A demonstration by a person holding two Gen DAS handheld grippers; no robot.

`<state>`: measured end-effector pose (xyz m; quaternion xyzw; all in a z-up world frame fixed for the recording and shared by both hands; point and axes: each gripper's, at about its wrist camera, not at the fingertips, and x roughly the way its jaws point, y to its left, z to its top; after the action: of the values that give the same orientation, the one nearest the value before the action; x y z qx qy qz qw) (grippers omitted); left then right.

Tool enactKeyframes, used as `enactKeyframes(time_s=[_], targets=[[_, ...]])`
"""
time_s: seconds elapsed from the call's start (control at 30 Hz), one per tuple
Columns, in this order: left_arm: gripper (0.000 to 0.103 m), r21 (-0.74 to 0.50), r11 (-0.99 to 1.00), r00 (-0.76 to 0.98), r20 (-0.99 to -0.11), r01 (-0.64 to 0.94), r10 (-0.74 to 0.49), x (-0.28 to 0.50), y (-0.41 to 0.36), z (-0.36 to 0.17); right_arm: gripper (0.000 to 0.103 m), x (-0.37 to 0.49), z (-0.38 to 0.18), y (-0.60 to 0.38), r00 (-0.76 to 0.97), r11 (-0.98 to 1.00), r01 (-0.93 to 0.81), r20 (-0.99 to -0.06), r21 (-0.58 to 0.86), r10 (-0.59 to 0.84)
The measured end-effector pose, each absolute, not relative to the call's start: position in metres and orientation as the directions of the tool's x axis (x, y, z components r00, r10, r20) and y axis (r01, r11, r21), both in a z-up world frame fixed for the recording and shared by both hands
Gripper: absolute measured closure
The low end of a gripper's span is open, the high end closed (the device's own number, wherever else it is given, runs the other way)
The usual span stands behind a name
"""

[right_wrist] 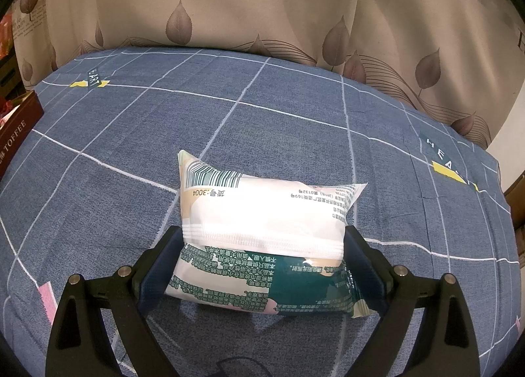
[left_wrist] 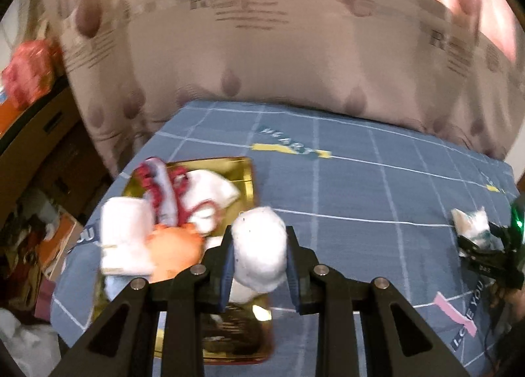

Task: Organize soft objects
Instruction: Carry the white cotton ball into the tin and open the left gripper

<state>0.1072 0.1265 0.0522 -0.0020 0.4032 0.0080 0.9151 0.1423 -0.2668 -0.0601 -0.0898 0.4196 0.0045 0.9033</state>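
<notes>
a: what is the left gripper (left_wrist: 259, 245) doing?
b: its fingers are squeezing a white sock (left_wrist: 259, 242) at lower centre, above the gold tray (left_wrist: 244, 173).
a: and the right gripper (right_wrist: 262, 262)?
b: its fingers are clamping a wipes pack (right_wrist: 262, 232), lower centre, lying on the blue bedsheet (right_wrist: 295, 134).

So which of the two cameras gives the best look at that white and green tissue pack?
The right wrist view: the tissue pack fills the middle, sharp, between the right gripper's fingers. The left wrist view shows it only small and blurred at the far right edge.
</notes>
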Motion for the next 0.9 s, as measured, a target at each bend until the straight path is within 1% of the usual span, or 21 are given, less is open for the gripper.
enactKeyframes(time_s=[0.33, 0.6, 0.67, 0.9], targets=[[0.076, -0.001, 0.994, 0.654, -0.753, -0.112, 0.073, 0.100, 0.182, 0.045, 0.010, 0.142, -0.060, -0.267, 0.648, 0.984, -0.083, -0.759, -0.159, -0.068], [0.075, -0.005, 0.992, 0.631, -0.772, -0.125, 0.076, 0.088, 0.199, 0.030, 0.010, 0.143, -0.060, -0.267, 0.648, 0.984, -0.083, -0.759, -0.159, -0.068], [0.072, -0.006, 0.993, 0.636, -0.768, -0.122, 0.073, 0.085, 0.201, 0.028, 0.010, 0.142, -0.060, -0.267, 0.648, 0.984, -0.083, -0.759, -0.159, -0.068], [0.070, -0.040, 0.993, 0.655, -0.754, -0.109, 0.042, 0.080, 0.209, 0.028, 0.010, 0.143, -0.060, -0.267, 0.648, 0.983, -0.083, -0.758, -0.163, -0.071]])
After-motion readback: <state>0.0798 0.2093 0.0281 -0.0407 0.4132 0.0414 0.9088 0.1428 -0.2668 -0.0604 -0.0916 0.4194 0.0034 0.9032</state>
